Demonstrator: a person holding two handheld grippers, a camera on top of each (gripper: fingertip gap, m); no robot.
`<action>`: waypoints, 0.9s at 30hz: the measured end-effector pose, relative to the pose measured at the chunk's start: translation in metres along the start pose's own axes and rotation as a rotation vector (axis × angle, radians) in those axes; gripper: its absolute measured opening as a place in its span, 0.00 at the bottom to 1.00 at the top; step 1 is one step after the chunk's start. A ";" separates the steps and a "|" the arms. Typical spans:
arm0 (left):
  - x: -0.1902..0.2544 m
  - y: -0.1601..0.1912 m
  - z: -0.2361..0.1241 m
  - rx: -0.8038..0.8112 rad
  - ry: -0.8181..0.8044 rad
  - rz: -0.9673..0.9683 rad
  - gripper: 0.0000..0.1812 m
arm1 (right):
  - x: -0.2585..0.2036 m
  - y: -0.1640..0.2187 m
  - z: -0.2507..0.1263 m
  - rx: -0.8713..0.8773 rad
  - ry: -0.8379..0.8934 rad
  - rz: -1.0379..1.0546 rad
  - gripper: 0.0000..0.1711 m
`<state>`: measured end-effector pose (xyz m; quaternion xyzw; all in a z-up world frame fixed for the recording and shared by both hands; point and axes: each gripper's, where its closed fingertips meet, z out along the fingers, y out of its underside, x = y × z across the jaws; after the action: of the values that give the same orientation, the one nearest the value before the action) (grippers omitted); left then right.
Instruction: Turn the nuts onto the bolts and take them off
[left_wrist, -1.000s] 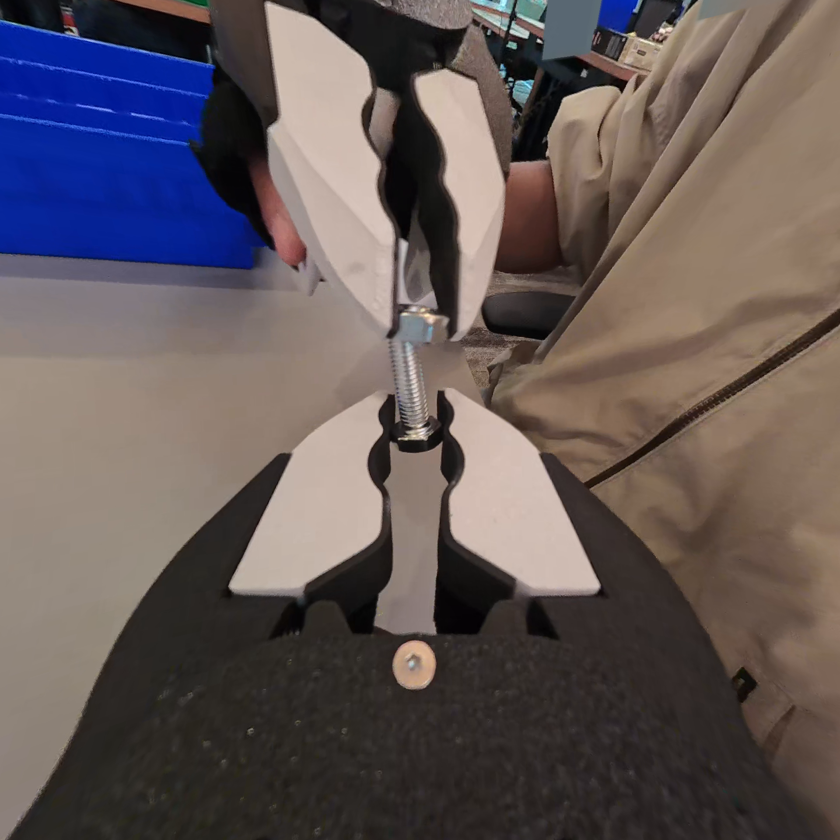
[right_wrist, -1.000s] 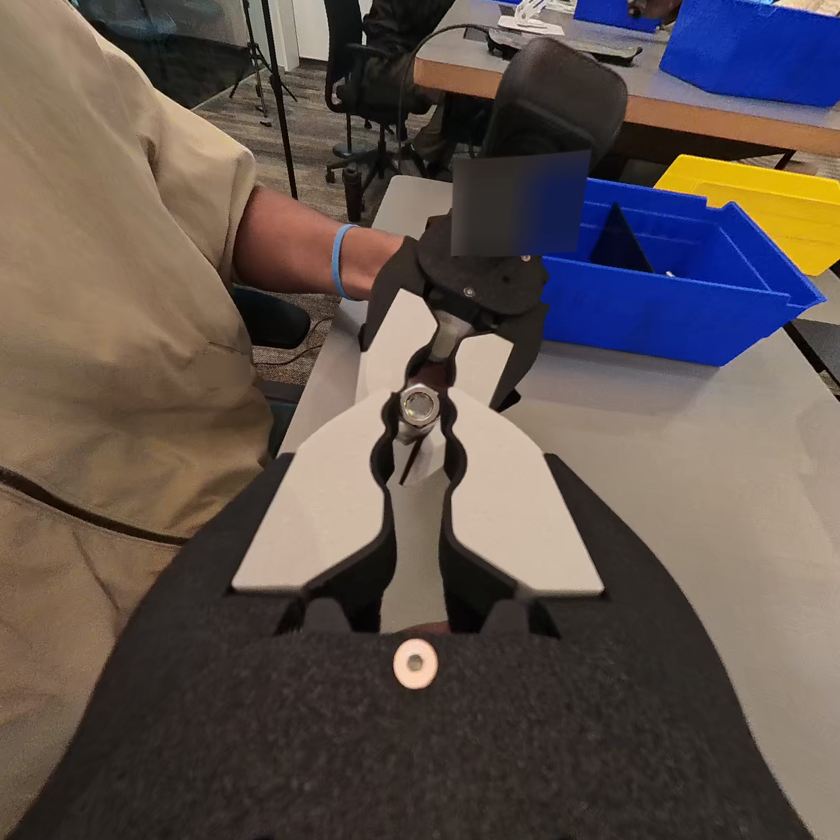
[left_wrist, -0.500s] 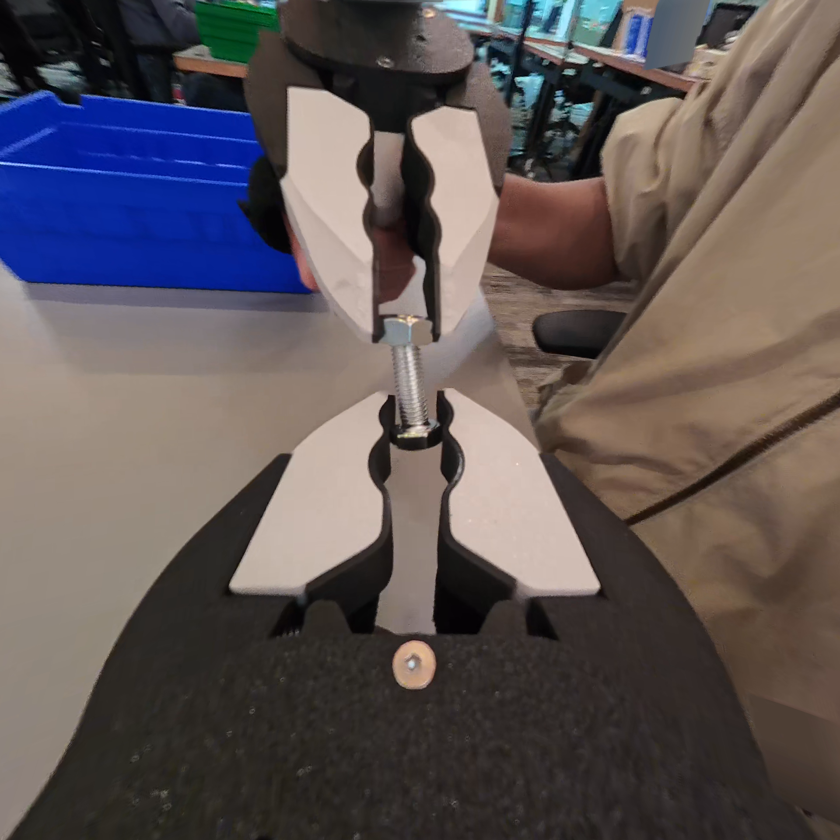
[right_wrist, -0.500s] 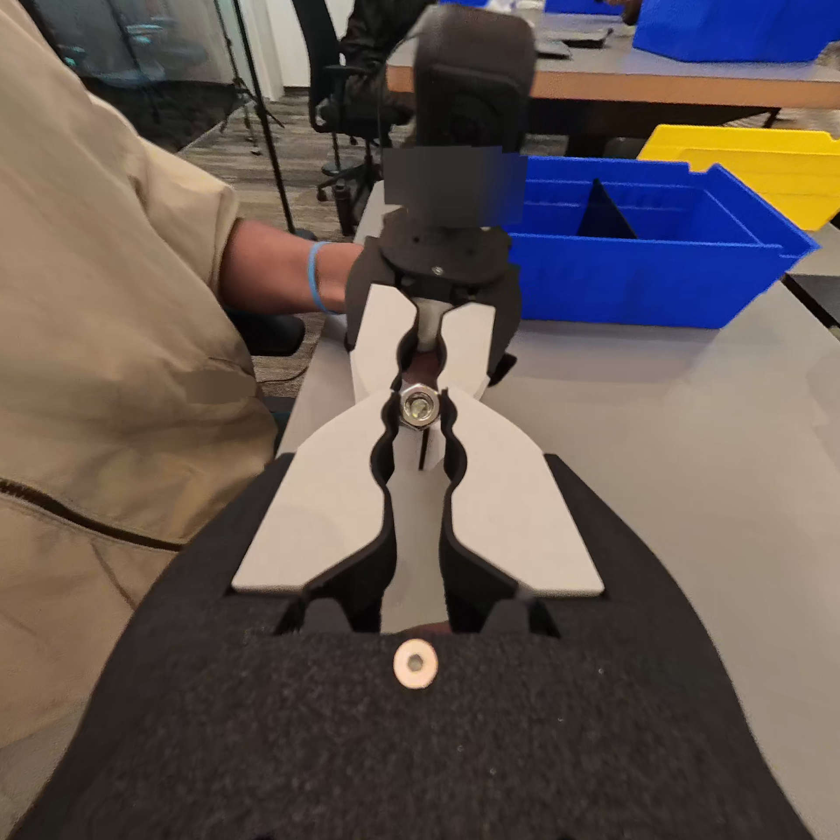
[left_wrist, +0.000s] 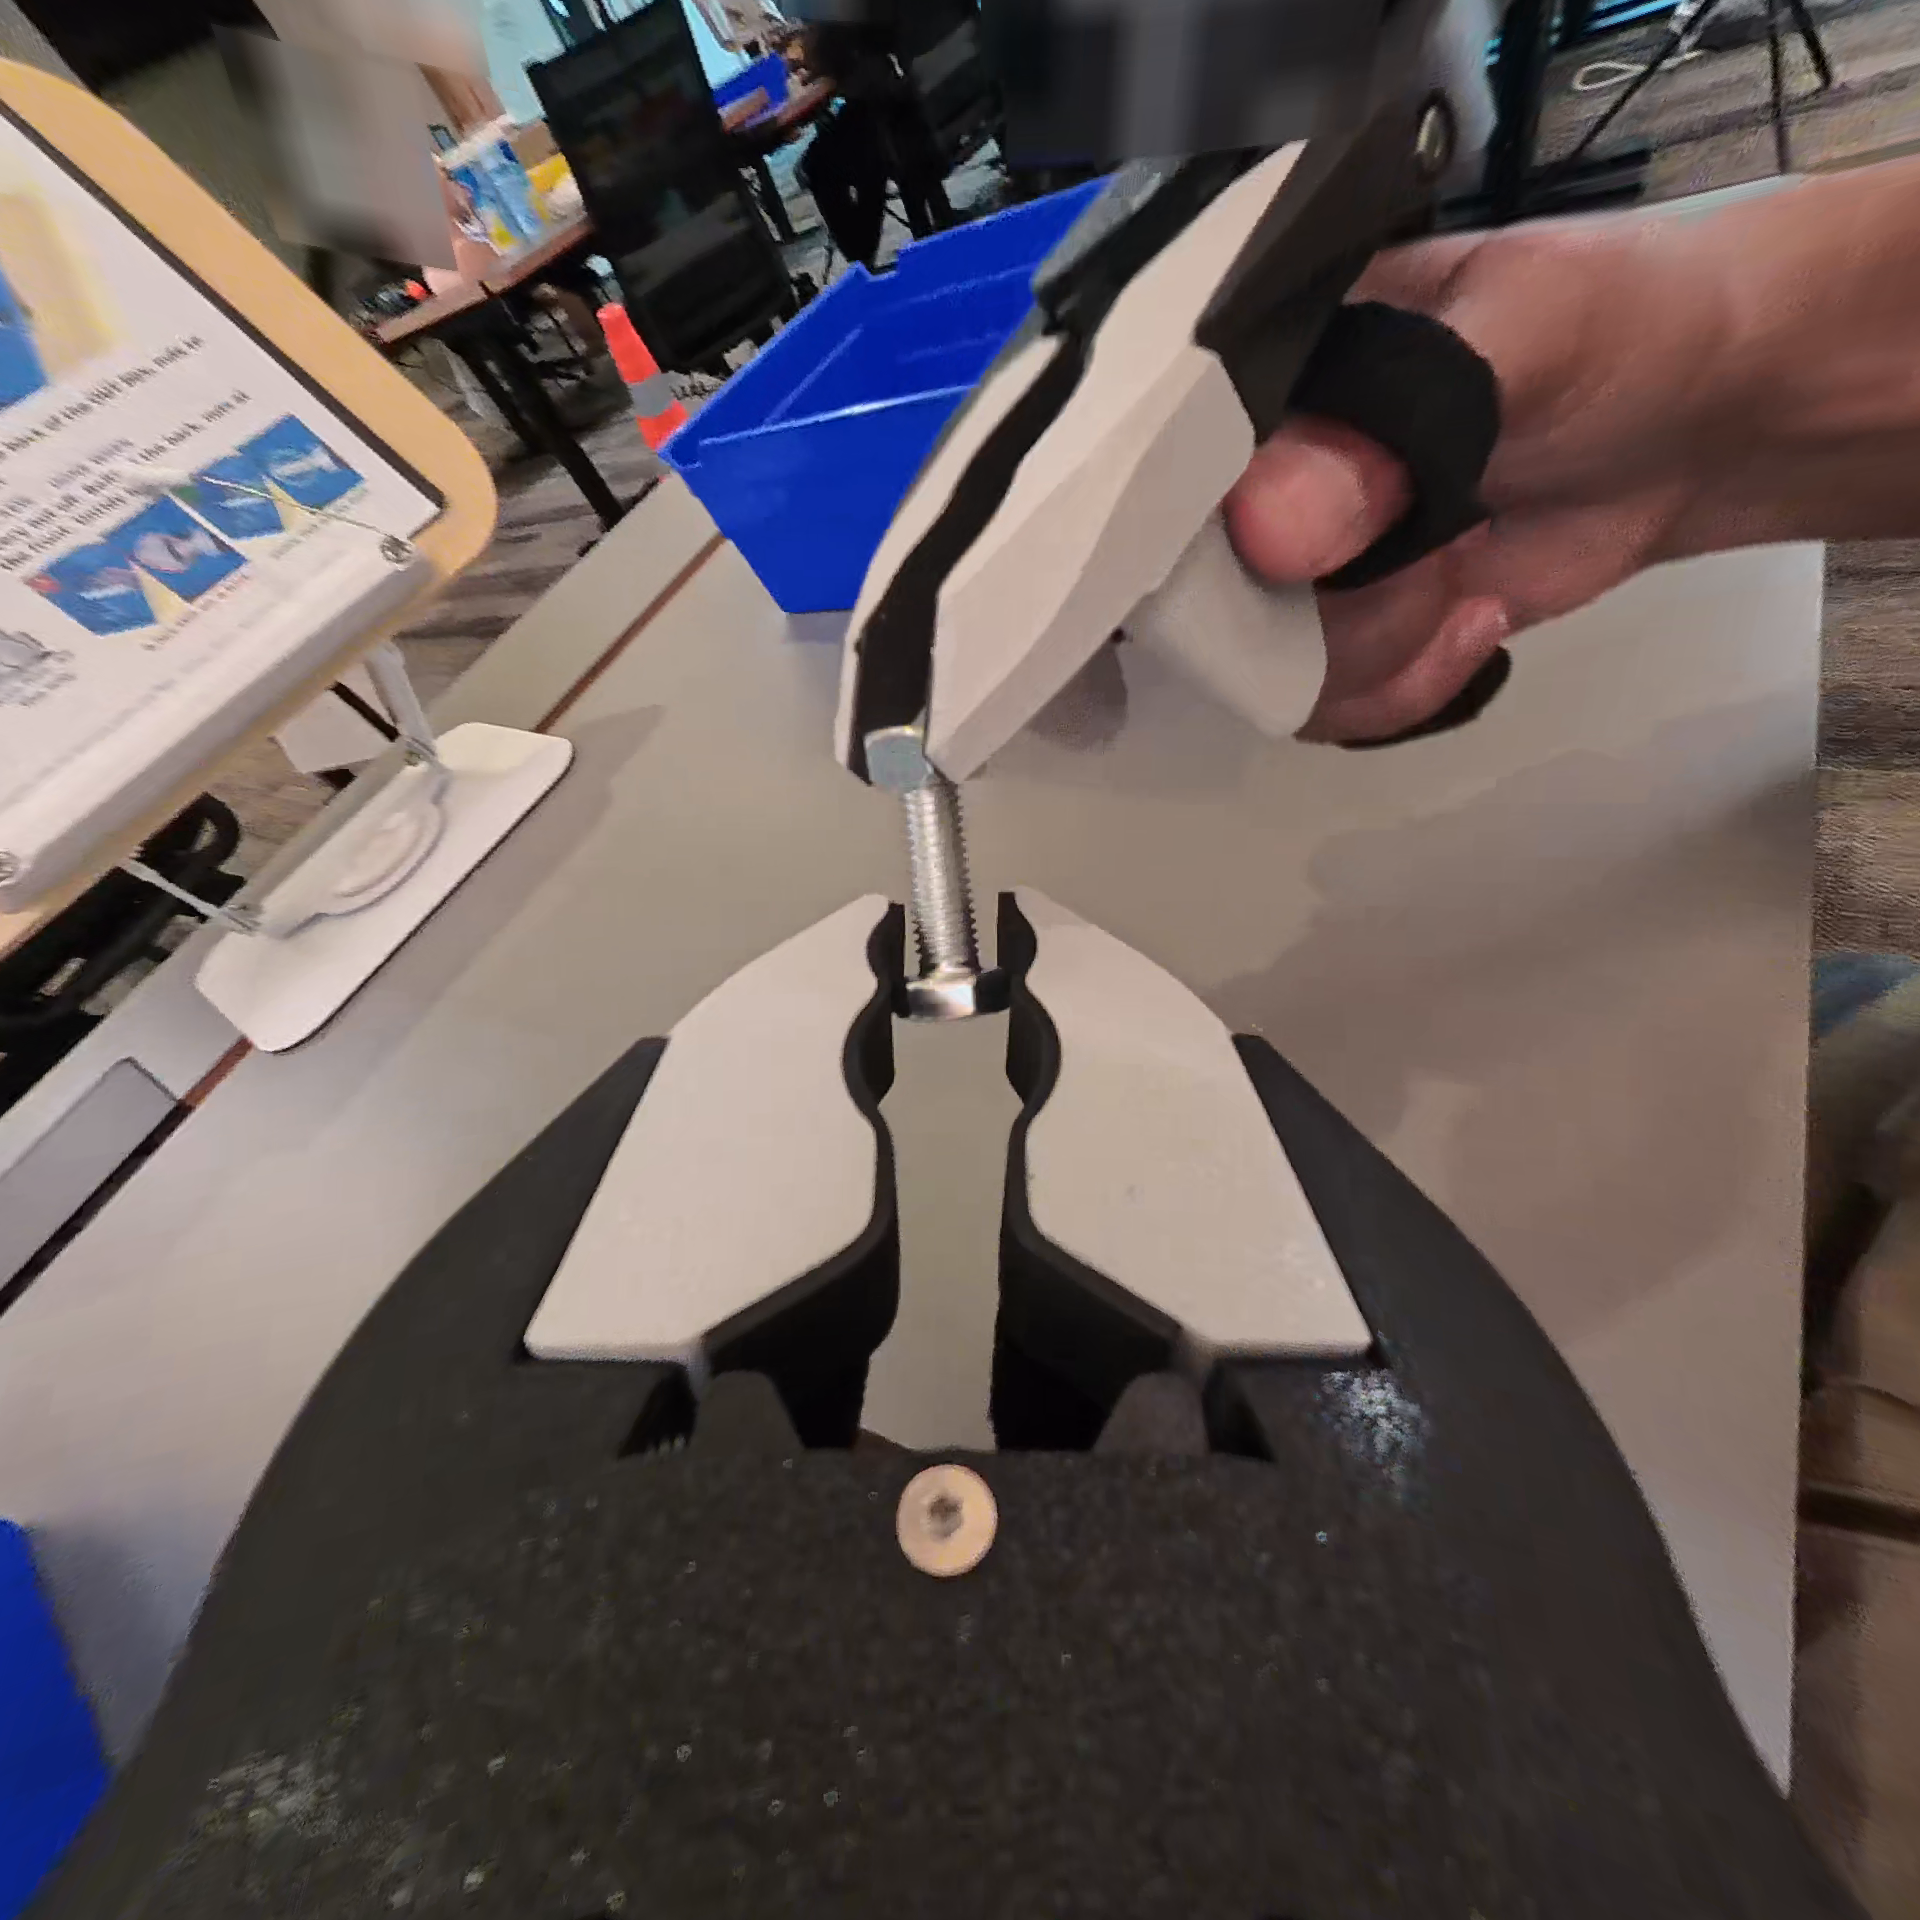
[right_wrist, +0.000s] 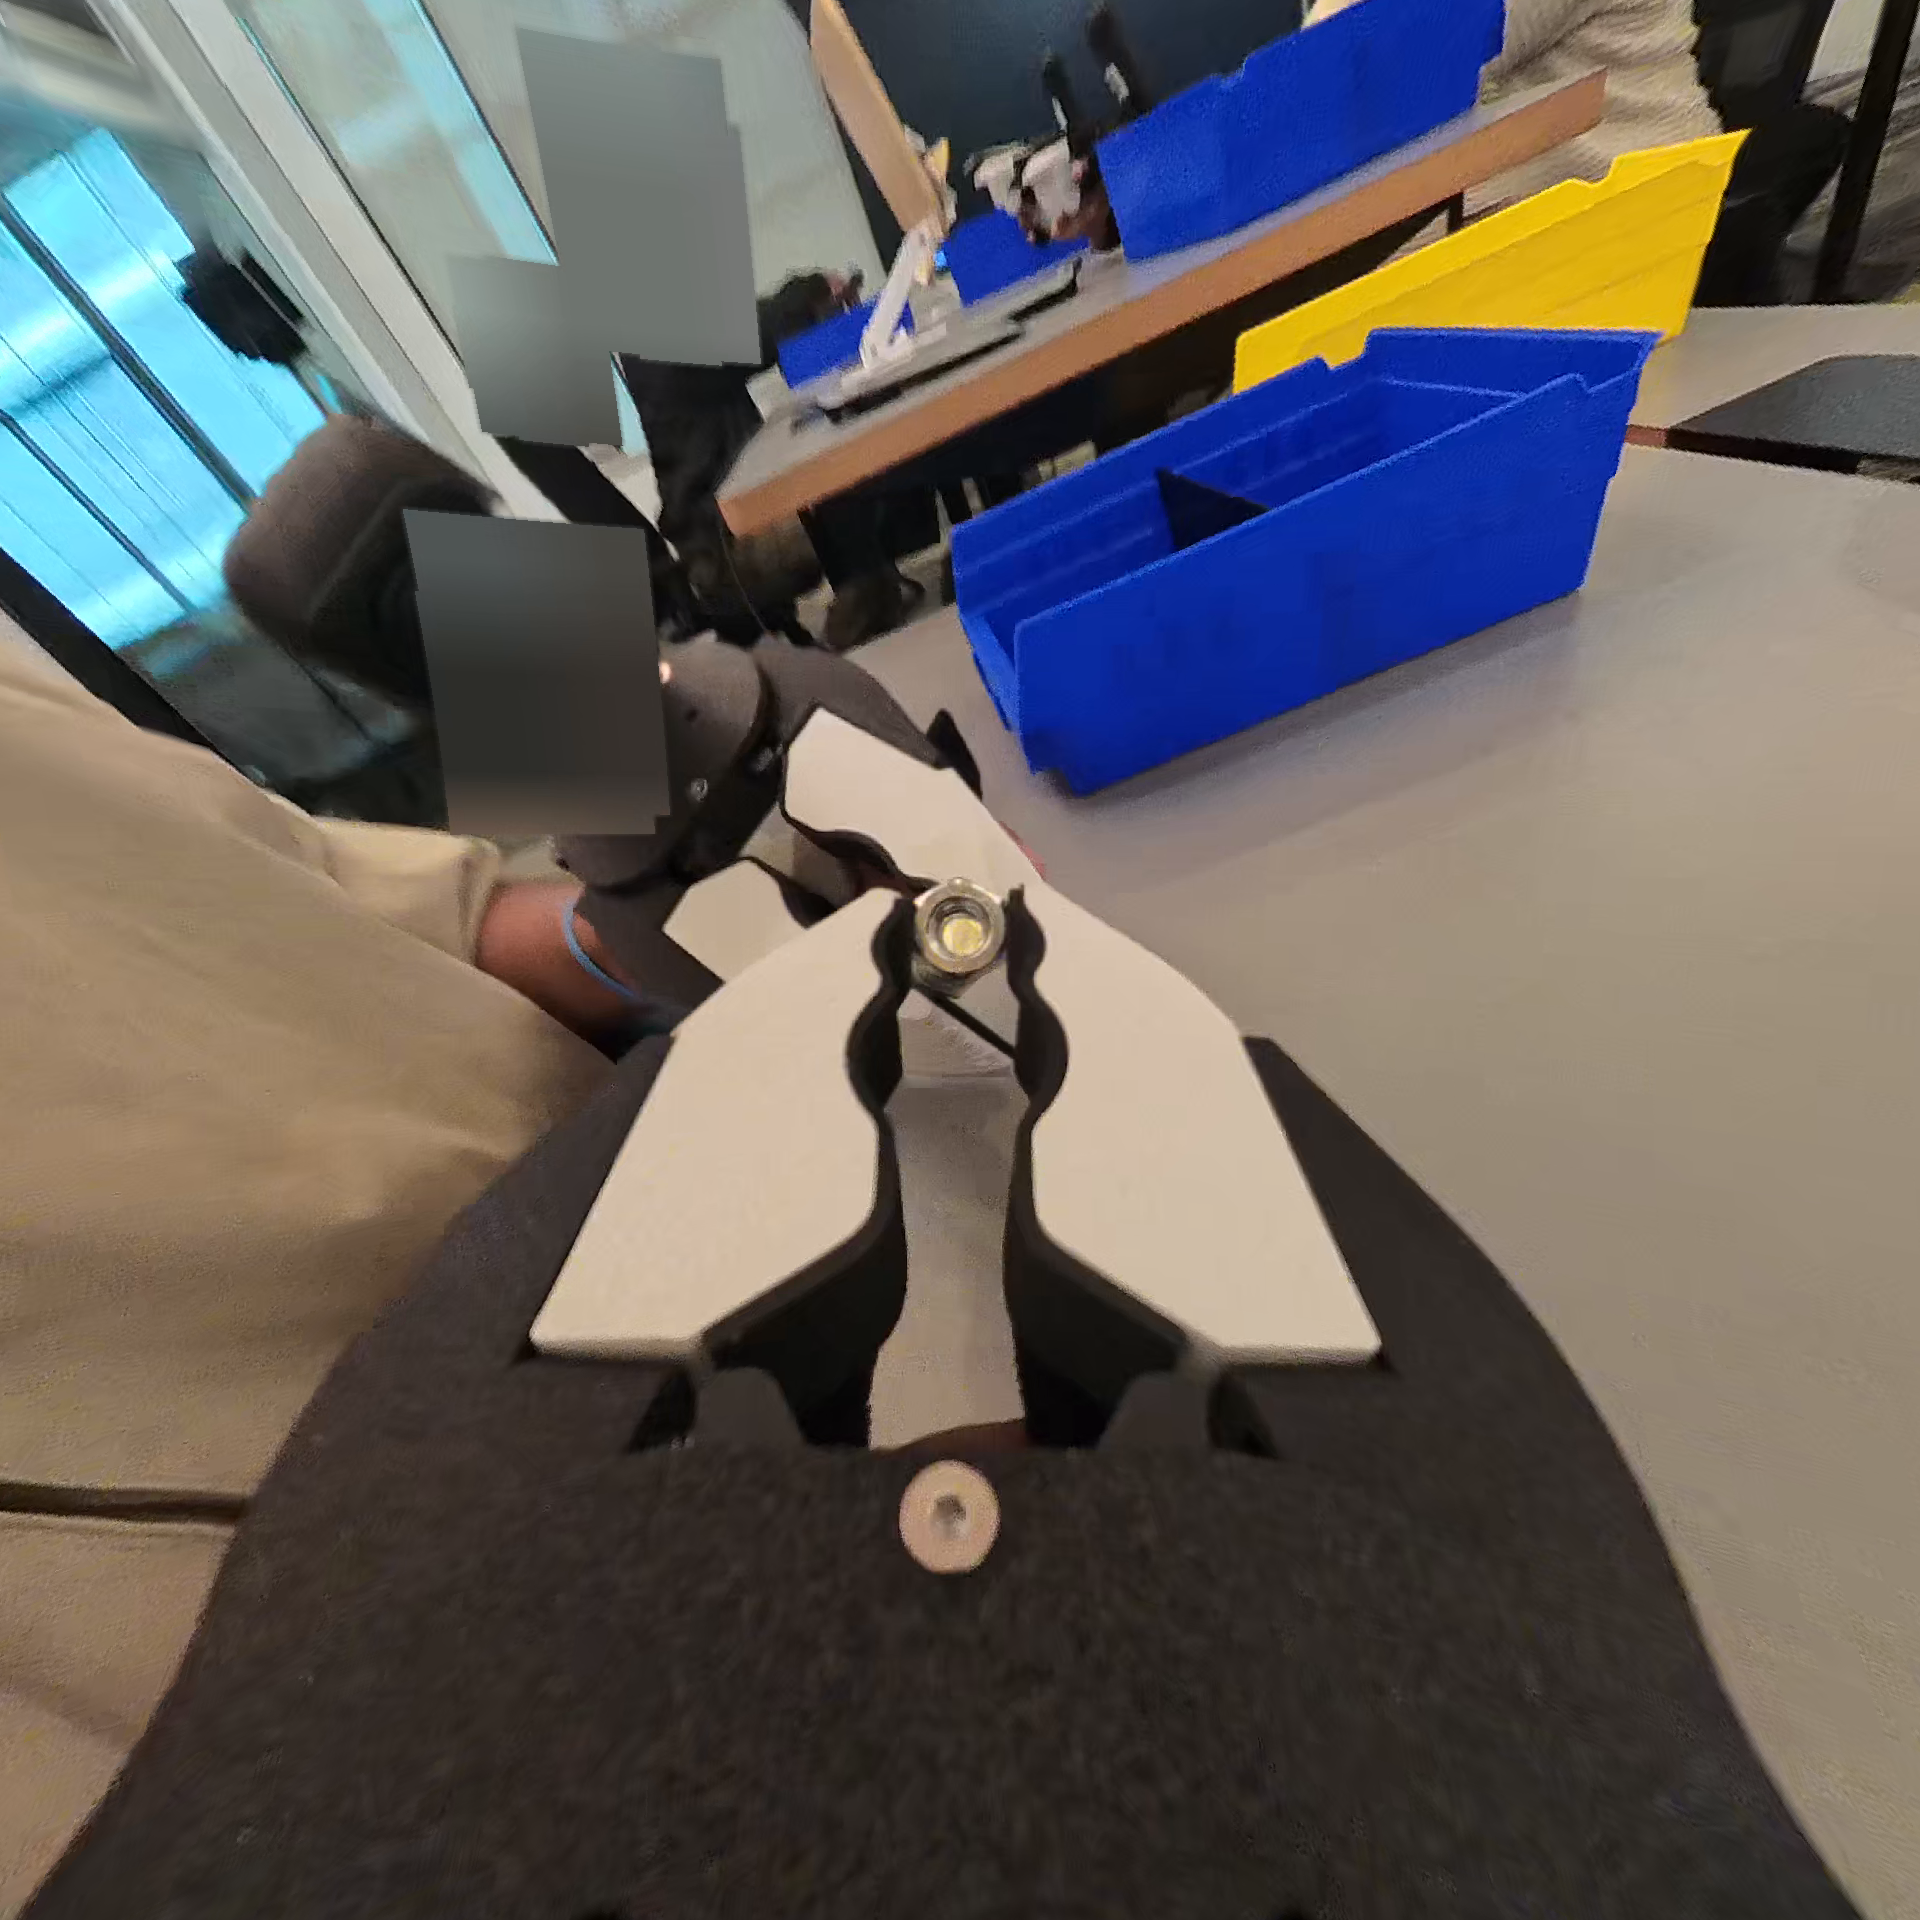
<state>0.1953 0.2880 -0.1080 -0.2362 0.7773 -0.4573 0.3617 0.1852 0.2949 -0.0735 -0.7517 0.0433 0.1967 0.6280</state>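
Note:
A silver bolt (left_wrist: 938, 883) is held in the air above the grey table (left_wrist: 1507, 987), between my two grippers. My left gripper (left_wrist: 945, 987) is shut on the bolt's hex head (left_wrist: 945, 1000). My right gripper (left_wrist: 902, 756) comes in from the upper right, tilted, and is shut on the nut (left_wrist: 894, 756) at the far end of the thread. In the right wrist view my right gripper (right_wrist: 956, 935) pinches the nut (right_wrist: 956, 928), seen end-on. The left gripper's fingers (right_wrist: 873, 790) lie right behind it. A hand (left_wrist: 1558, 468) holds the right gripper.
A blue bin (left_wrist: 883, 416) stands at the table's far side; it also shows in the right wrist view (right_wrist: 1299, 603), with a yellow bin (right_wrist: 1507, 260) behind it. A stand with a printed sheet (left_wrist: 208, 499) is at the left. The person's beige jacket (right_wrist: 208, 987) is close. The grippers are tip to tip, or close to it.
Both grippers have swung round together with the bolt still between them. The right gripper has rolled from upright to leaning right, and the view behind has changed from the jacket to the table.

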 end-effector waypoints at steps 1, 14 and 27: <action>-0.001 -0.001 0.000 -0.001 -0.015 0.004 0.09 | 0.001 -0.001 -0.001 0.022 -0.008 0.038 0.10; -0.012 -0.002 -0.006 0.009 -0.223 0.095 0.09 | 0.002 -0.007 0.004 0.133 -0.005 0.274 0.10; -0.016 0.016 0.002 -0.088 -0.206 0.079 0.09 | 0.015 0.003 0.011 0.095 0.044 0.440 0.10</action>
<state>0.2060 0.3056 -0.1176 -0.2666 0.7640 -0.3814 0.4469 0.1955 0.3075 -0.0828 -0.6978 0.2292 0.3105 0.6034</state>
